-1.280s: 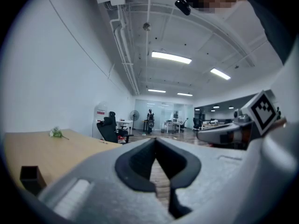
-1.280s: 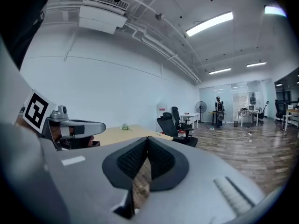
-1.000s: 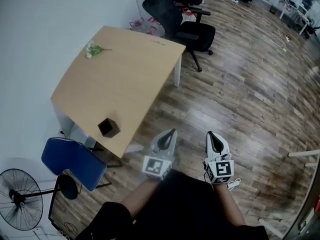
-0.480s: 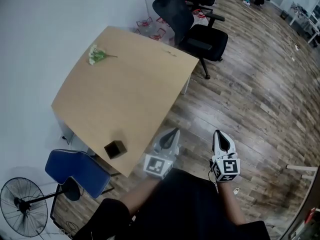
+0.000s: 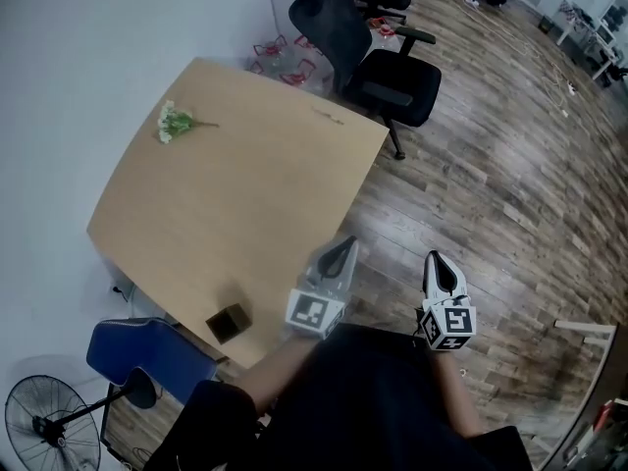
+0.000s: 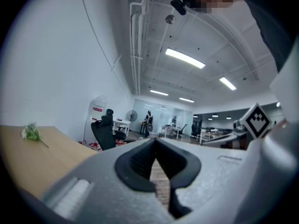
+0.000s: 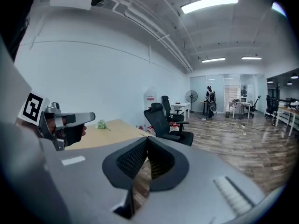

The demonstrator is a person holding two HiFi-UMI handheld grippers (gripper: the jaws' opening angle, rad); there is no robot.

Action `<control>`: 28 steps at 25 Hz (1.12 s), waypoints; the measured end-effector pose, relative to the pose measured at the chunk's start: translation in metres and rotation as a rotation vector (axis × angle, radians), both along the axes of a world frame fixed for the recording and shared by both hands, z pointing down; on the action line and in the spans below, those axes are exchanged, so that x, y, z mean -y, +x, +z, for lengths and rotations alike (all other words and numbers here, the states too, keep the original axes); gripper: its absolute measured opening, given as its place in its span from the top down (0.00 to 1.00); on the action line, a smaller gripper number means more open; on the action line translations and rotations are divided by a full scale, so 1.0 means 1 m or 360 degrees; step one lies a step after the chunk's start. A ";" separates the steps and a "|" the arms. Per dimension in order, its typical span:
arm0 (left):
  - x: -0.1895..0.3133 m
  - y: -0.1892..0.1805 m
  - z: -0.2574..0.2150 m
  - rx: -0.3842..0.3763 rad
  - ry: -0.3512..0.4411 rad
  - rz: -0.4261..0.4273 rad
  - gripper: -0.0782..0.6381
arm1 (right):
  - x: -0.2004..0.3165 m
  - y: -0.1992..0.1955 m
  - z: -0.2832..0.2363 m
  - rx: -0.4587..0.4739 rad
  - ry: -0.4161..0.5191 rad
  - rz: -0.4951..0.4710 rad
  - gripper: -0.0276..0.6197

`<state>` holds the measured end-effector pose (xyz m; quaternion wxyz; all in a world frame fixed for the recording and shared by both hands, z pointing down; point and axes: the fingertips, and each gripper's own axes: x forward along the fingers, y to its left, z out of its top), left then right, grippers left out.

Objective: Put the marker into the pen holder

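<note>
A black square pen holder [image 5: 228, 323] stands on the near corner of the light wooden table [image 5: 245, 194]. A thin dark sliver [image 5: 329, 117] lies near the table's far right edge; it is too small to tell whether it is the marker. My left gripper [image 5: 343, 247] hovers at the table's right edge, right of the holder, shut and empty. In the left gripper view its jaws [image 6: 155, 144] meet with nothing between. My right gripper [image 5: 437, 261] is over the floor, also shut and empty, its jaws [image 7: 147, 143] touching.
A small sprig of flowers [image 5: 172, 121] lies at the table's far left. A black office chair [image 5: 378, 62] stands past the far corner. A blue chair [image 5: 147, 356] and a floor fan [image 5: 49, 425] sit below the near corner. Wood flooring [image 5: 510, 194] stretches right.
The view has drifted, and the table now sits closer under the left gripper. Both grippers stayed shut and side by side, a little nearer the table's edge.
</note>
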<state>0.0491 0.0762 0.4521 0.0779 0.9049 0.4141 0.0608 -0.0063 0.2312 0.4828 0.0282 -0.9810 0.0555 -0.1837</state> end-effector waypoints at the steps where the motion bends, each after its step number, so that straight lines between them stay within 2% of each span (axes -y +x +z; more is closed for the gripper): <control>1: 0.001 0.006 0.000 0.0000 -0.0010 -0.0010 0.89 | 0.003 0.004 0.002 0.0012 -0.0008 -0.0011 0.95; 7: 0.007 0.015 0.013 0.0055 -0.0064 -0.0060 0.89 | 0.007 0.026 0.011 0.0030 0.0015 -0.0047 0.95; 14: 0.004 0.045 0.029 0.0074 -0.0019 -0.0127 0.89 | 0.006 0.077 0.021 0.0001 0.0051 -0.0134 0.95; 21: -0.029 0.130 0.037 0.0052 0.0063 -0.0266 0.89 | -0.026 0.181 0.029 -0.0055 0.0123 -0.0288 0.95; 25: -0.068 0.185 0.046 0.0108 0.0172 -0.0308 0.89 | -0.053 0.245 0.031 -0.0006 0.0176 -0.0458 0.95; 28: -0.090 0.220 0.049 0.0153 0.0197 -0.0371 0.89 | -0.069 0.285 0.031 0.0018 0.0191 -0.0552 0.95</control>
